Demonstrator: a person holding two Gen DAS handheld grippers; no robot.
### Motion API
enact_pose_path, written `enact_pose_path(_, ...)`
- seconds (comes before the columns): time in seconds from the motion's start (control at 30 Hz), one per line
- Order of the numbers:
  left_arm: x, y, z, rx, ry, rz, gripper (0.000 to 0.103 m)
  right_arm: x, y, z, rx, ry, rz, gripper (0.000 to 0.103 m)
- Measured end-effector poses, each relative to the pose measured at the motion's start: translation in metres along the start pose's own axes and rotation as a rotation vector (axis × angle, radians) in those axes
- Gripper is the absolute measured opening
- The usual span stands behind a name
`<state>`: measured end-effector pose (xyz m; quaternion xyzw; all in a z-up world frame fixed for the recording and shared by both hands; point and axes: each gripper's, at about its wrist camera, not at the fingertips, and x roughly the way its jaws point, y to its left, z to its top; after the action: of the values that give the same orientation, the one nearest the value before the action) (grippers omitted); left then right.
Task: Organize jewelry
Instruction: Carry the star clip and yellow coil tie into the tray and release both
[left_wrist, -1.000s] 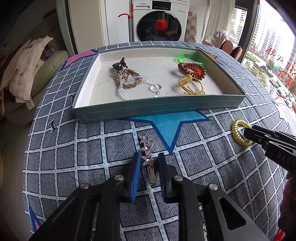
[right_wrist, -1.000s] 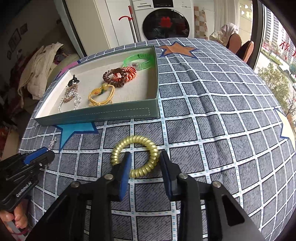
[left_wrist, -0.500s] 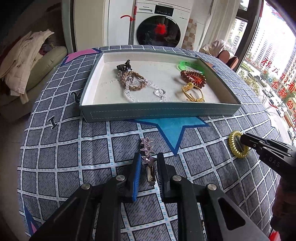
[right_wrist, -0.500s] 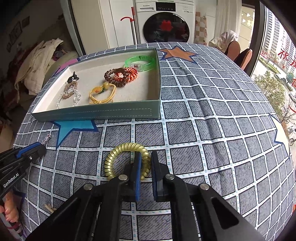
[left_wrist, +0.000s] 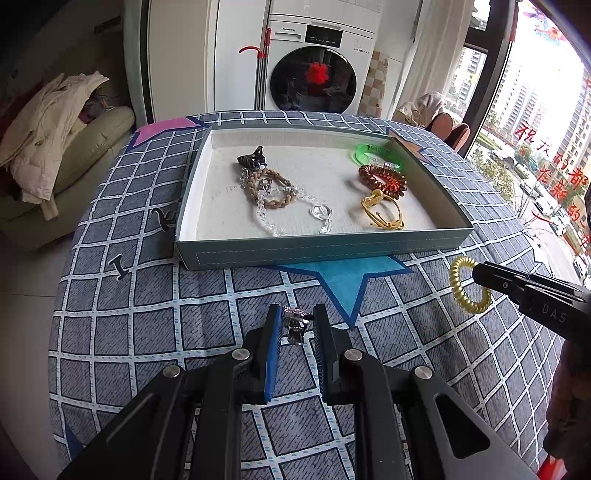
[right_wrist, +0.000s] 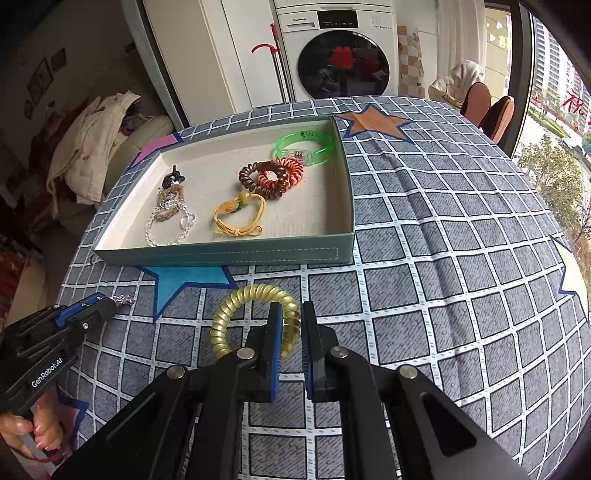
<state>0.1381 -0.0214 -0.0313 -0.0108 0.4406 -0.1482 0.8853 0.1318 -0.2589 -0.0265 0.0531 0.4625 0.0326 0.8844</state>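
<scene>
— Jewelry tray (left_wrist: 314, 248) at twelve o'clock on the checked tablecloth (left_wrist: 147, 314): what do we hold?

— Our left gripper (left_wrist: 294, 325) pinches a silver star hair clip (left_wrist: 295, 323), its blue pads closed on the clip's sides and the clip lifted clear of the cloth. Our right gripper (right_wrist: 291, 328), at three o'clock from the left one, has just closed its jaws on a yellow coil hair tie (right_wrist: 251, 317); the tie's right side sits between the pads.

— Is the tie off the table?

— We cannot tell for sure; in the left wrist view it seems tipped up on edge.

— And inside the tray?

— At its ten o'clock corner lie a dark claw clip (left_wrist: 253, 159), a braided tan bracelet (left_wrist: 275, 188) and a clear bead chain (left_wrist: 291, 206), tangled together. Toward two o'clock sit a green bangle (right_wrist: 306, 147), a brown and orange coil tie (right_wrist: 271, 177) touching it, and a yellow cord bracelet (right_wrist: 238, 218) just beside that. Both held pieces are outside the tray, near its front wall.
</scene>
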Motion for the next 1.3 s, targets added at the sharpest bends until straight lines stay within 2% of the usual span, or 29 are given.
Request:
enact_pose_path(0.1,-0.004,0.003,0.005,-0.002,-0.015,-0.001,0.033,-0.003,0.005,0.006,-0.003,-0.015,0.019,0.011)
enact_pose_path(0.43,-0.011,0.015,0.036,0.002,-0.081,0.005,0.033,0.0,0.017,0.043,-0.008,-0.051,0.049,0.011)
enact_pose_path(0.57,-0.007,0.023,0.053,-0.016,-0.092,-0.016,0.033,0.01,0.019,0.056,-0.006,-0.055,0.042,0.011)
enact_pose_path(0.9,0.028,0.023,0.082,-0.007,-0.062,-0.01,0.033,0.044,0.015,0.076,0.049,-0.01,0.062,0.011)
enact_pose_path(1.03,0.045,0.015,0.09,0.007,-0.045,0.013,0.033,0.059,0.015,0.08,0.049,0.006,0.049,0.011)
enact_pose_path(1.3,0.07,0.0,0.098,0.071,-0.046,0.108,0.033,0.079,0.012,0.091,0.055,-0.003,-0.01,0.011)
